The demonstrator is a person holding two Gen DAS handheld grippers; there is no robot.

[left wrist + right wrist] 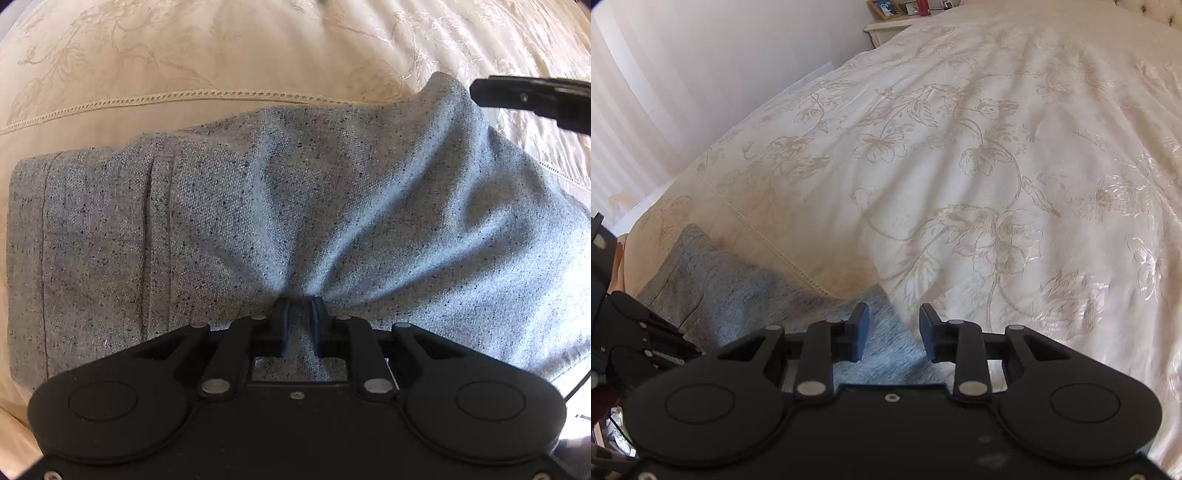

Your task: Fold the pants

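Note:
Grey speckled pants (258, 203) lie folded on a cream bedspread, with a stitched hem at the left end. My left gripper (299, 308) points straight down and is shut on a pinch of the pants' cloth, from which creases fan out. In the right wrist view the pants (731, 291) lie at the lower left. My right gripper (894, 326) hovers over their near right corner, open, with the cloth showing below the gap and no pad touching it. The right gripper (532, 99) shows as a black bar by the pants' raised far right corner. The left gripper (646, 339) is at the left edge.
The cream floral bedspread (960, 147) stretches far ahead and to the right, crossed by a lace seam (184, 98). A white wall (683, 74) runs along the bed's left side. A nightstand (886, 26) with small items stands at the far end.

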